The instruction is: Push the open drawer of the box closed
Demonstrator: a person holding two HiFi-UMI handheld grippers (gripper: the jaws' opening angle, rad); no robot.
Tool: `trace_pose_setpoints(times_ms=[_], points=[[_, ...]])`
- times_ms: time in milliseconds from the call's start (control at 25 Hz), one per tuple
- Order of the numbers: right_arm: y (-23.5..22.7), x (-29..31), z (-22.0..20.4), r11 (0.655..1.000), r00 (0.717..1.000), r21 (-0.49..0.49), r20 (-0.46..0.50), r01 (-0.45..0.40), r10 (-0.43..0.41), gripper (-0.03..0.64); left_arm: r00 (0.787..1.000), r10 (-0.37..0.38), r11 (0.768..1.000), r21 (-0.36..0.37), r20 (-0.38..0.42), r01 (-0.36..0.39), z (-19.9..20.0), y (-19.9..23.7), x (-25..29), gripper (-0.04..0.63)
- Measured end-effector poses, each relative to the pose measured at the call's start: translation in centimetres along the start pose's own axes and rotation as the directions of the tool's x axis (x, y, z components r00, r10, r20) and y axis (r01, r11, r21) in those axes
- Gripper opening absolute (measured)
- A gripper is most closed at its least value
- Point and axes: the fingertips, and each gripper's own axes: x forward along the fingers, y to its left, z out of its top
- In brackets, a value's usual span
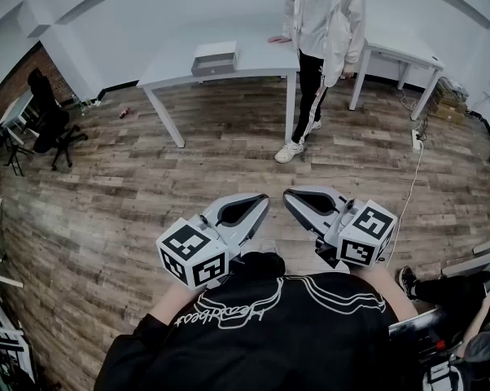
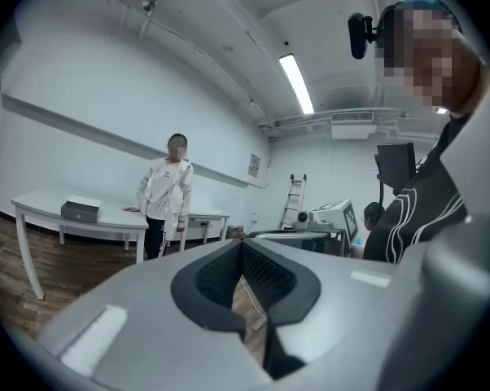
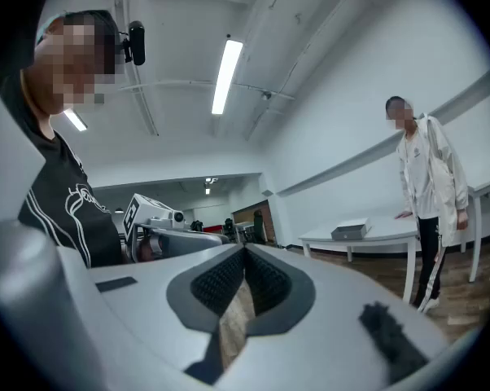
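**Both tools closed and empty, box far across the room**

A wood-plank floor (image 1: 147, 177) fills most of the head view. At its far side stands a long white table (image 1: 257, 62), and a standing person (image 1: 322, 23) in a pale jacket rests a hand on the table's edge. The 2 tools are held close to the wearer's chest, well apart from the table. The left tool (image 1: 257, 204) has its jaws pressed together with nothing between them, only floor showing through the gap behind the pads. The right tool (image 1: 292, 195) is likewise pressed together and empty.

The box (image 1: 214, 58) sits on the table's top, to the left of the standing person. It is a small grey and white unit, and it also shows in the left gripper view (image 2: 80, 210) and the right gripper view (image 3: 350, 230). The drawer is too small here to tell how far it stands out.

The box looks rigid but light, so it would likely slide under a hard shove. No grasp seems needed. A closed tool tip placed flat on the middle of the drawer front should push it in squarely, perhaps with the other tool bracing the back of the box.
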Motion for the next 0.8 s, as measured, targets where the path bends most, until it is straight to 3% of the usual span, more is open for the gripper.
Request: trace_pose_setpoints(times_ms=[200,400,560,800], points=[[-3.3,1.9,-1.3,0.999,1.0,-0.028,0.003,0.017,-0.017,0.009,1.0,0.03,1.0,-0.01,0.01,-0.03,-1.7,4.3,1.4,0.006],[-9.8,7.4,-1.6,0.999,0.999,-0.033,-0.003,0.034,-0.034,0.009,0.999,0.051,0.998,-0.027,0.01,-0.051,-1.9,12.1,3.5,0.006],[-16.2,14.0,-1.8,0.999,0.999,-0.018,-0.019,0.028,-0.028,0.011,0.999,0.044,0.997,-0.06,-0.004,-0.044,-1.5,20.4,6.3,0.006],[-28.1,26.9,-0.5,0.999,0.999,0.019,-0.037,0.036,-0.036,0.009,0.996,0.077,0.993,-0.085,-0.042,-0.081,1.8,37.7,9.5,0.006]])
